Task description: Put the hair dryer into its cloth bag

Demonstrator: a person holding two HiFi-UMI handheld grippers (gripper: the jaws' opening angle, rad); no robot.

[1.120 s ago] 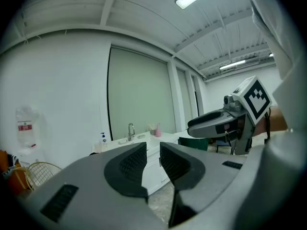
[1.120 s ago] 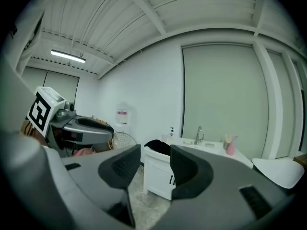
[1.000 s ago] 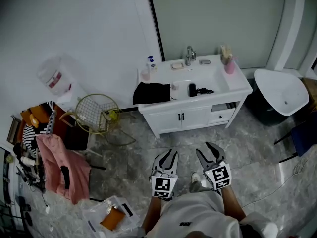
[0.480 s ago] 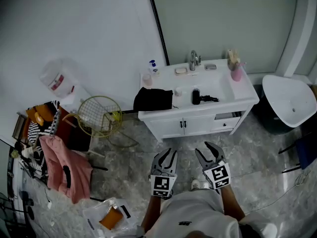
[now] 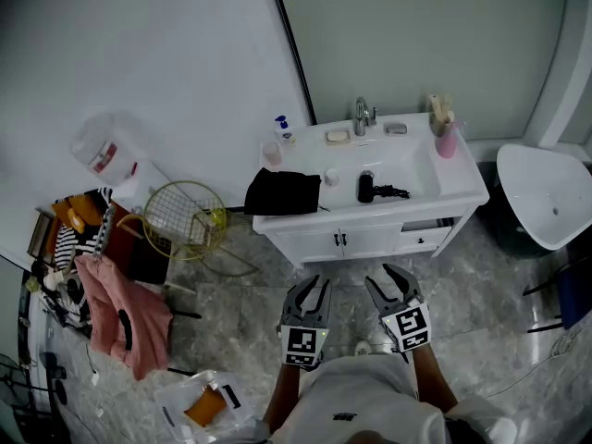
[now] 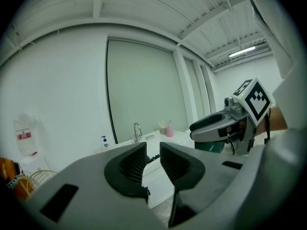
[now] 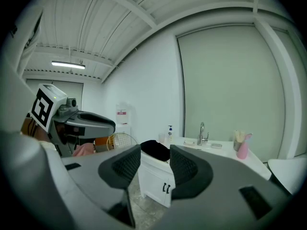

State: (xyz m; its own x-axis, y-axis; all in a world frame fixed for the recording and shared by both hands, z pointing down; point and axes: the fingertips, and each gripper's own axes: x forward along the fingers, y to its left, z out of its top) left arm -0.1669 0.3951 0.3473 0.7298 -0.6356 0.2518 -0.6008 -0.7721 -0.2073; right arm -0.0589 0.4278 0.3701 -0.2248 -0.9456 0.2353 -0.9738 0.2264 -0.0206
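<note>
A black hair dryer lies in the basin of a white vanity, its cord trailing to the right. The black cloth bag lies crumpled on the vanity's left end and shows between the jaws in the right gripper view. Both grippers are held side by side over the floor, well short of the vanity and pointing at it. My left gripper is open with nothing between its pads. The right gripper also stands open and empty.
A faucet, soap bottle and pink cup stand on the vanity. A gold wire basket and pink clothing are to the left, a plastic bag lies on the floor, and a white basin stands to the right.
The vanity has come nearer to the grippers in the head view as the person walks towards it. Both grippers keep their pose and their jaw gaps.
</note>
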